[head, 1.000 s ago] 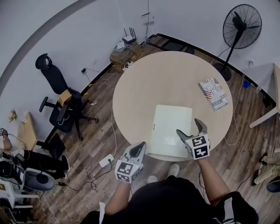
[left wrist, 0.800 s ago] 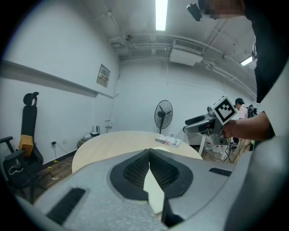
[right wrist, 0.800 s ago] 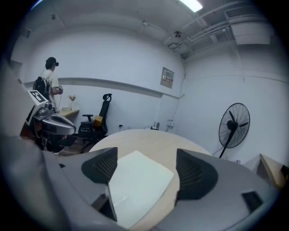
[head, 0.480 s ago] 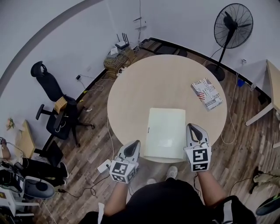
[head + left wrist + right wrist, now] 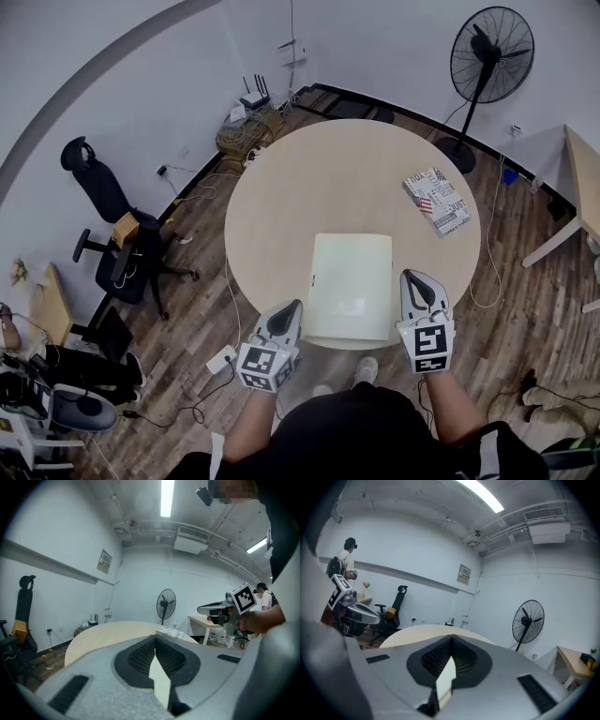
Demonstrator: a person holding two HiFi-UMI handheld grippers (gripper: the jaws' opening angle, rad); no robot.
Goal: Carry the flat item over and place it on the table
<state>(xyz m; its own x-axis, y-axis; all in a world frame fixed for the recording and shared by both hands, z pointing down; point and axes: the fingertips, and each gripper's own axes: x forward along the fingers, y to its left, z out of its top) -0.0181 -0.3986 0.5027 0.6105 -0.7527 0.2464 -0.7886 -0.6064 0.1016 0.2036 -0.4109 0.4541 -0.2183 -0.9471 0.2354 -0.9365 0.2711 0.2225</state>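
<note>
Two grippers: left gripper (image 5: 287,317) and right gripper (image 5: 413,280) both clenched, empty
Board (image 5: 352,286): flat on table (image 5: 309,187) between them, long side running away from the person

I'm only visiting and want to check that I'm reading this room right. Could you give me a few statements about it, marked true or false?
1. The flat pale item lies on the round table. True.
2. The right gripper is clamped on that item. False: its jaws are shut on nothing, just to the right of the item.
3. A printed book lies on the table, to the right of the flat item and farther from the person. True.
4. The fan stands on the table. False: it stands off the table, past its far right edge.
5. The left gripper has its jaws wide apart. False: they are shut and empty.
</note>
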